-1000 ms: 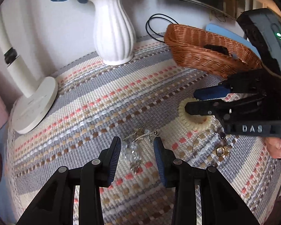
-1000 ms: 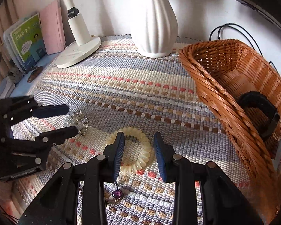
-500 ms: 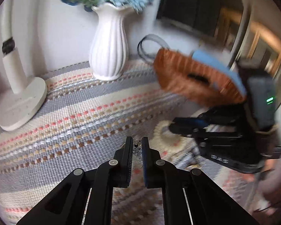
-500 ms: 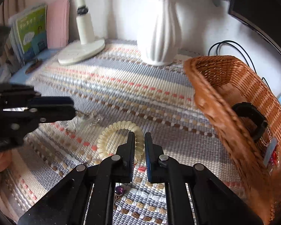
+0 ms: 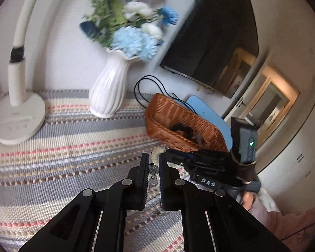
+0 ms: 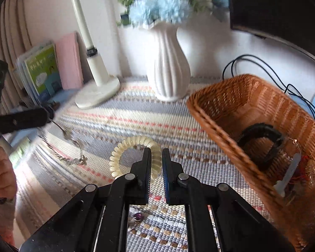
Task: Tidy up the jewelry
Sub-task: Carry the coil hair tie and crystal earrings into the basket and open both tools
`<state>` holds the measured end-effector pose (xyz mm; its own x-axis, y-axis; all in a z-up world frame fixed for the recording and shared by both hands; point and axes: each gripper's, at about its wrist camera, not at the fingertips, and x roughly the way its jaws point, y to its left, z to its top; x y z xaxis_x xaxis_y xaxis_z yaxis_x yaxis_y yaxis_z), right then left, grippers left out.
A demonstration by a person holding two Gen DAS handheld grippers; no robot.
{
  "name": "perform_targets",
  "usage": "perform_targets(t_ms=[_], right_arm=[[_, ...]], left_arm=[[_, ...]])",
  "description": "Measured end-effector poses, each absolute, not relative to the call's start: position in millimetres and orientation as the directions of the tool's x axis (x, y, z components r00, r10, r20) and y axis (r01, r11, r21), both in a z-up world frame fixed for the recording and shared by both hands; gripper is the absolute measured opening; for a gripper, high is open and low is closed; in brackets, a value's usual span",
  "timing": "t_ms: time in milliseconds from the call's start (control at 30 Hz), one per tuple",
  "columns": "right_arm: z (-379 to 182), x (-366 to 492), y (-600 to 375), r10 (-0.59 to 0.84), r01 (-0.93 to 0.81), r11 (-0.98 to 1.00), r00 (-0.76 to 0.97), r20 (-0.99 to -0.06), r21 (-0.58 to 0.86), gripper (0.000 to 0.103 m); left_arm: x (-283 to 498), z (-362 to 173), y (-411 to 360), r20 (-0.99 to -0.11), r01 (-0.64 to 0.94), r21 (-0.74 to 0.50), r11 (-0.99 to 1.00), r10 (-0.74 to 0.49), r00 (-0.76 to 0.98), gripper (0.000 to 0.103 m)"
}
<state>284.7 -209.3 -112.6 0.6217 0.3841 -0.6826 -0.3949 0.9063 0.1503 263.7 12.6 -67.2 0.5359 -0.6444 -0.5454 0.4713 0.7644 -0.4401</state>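
Two grippers over striped mat [image 6: 119, 126]; left gripper [image 5: 153, 160] jaws clamped on crystal-bead jewelry [image 5: 153, 170], chain dangling clear of mat; right gripper [image 6: 156, 155] jaws nearly together, pinching cream spiral hair tie [image 6: 124, 151]; wicker basket [image 6: 208, 105] at right holds black band [image 6: 262, 140].

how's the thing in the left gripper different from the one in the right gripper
The left gripper holds a clear beaded bracelet, thin, glinting and dangling loosely. The right gripper pinches a cream spiral hair tie, a thick, opaque closed ring that keeps its round shape. The bracelet hangs clear of the woven mat; whether the hair tie has left it is unclear. Both are clamped between nearly closed jaws.
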Motion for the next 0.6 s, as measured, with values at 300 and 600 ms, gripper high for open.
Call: perform_targets(t_ms=[300,600], right_arm=[[-42.9,269.8,-274.1,0.332,-0.302,0.941,0.729,-0.598,0.154,0.011],[-20.8,307.8,-365.0,0.176,-0.089,0.982,0.761,-0.625,0.167,0.011]], left_arm=[[273.9,-23.5,-40.9,-0.551,0.545,-0.353,0.76,-0.64,0.536,0.009],[315.8,12.6,-121.5,-0.493,0.622,-0.294,0.725,-0.673,0.551,0.009]])
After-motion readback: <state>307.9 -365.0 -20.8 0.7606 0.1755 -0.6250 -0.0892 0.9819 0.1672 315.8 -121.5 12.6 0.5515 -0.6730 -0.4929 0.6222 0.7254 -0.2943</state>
